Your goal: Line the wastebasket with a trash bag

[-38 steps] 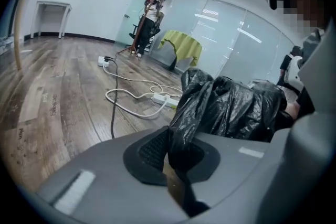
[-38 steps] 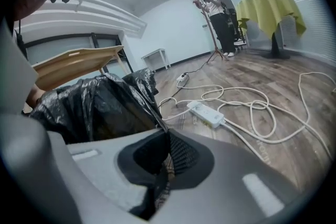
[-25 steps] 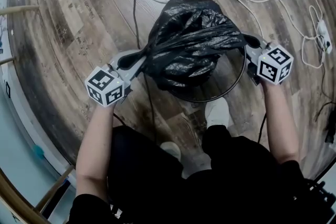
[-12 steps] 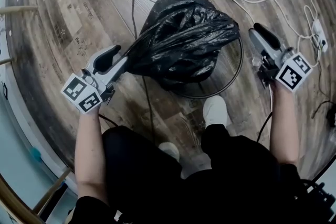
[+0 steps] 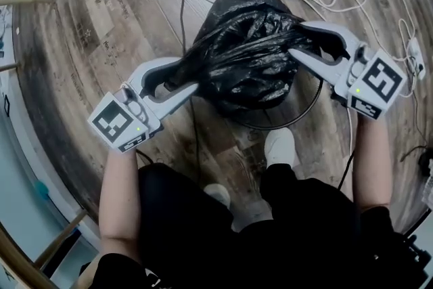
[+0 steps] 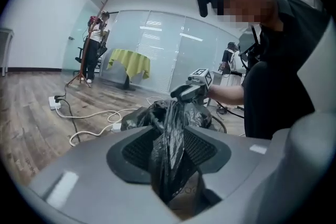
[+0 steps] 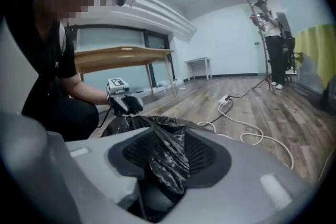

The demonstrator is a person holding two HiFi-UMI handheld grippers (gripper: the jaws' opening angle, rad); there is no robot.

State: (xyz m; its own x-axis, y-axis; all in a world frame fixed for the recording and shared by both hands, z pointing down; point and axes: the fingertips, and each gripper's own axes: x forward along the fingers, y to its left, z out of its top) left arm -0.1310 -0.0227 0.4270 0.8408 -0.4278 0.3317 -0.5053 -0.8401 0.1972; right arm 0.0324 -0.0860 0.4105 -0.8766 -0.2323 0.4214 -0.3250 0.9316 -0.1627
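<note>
Both jaws have just been opening and stand apart on our left gripper [image 5: 184, 76] and right gripper [image 5: 298, 42], each with a loose fold of the black trash bag [image 5: 247, 51] between them as it sits bunched over the wastebasket [image 5: 299, 114], and we judge this film light, limp and slippery, best pinched at its mouth hem.

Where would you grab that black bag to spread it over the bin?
Probably by the gathered folds at opposite sides of the trash bag, coming in from left and right: the film is thin and bunched there. The left gripper and right gripper have just been opening, film between their jaws.
</note>
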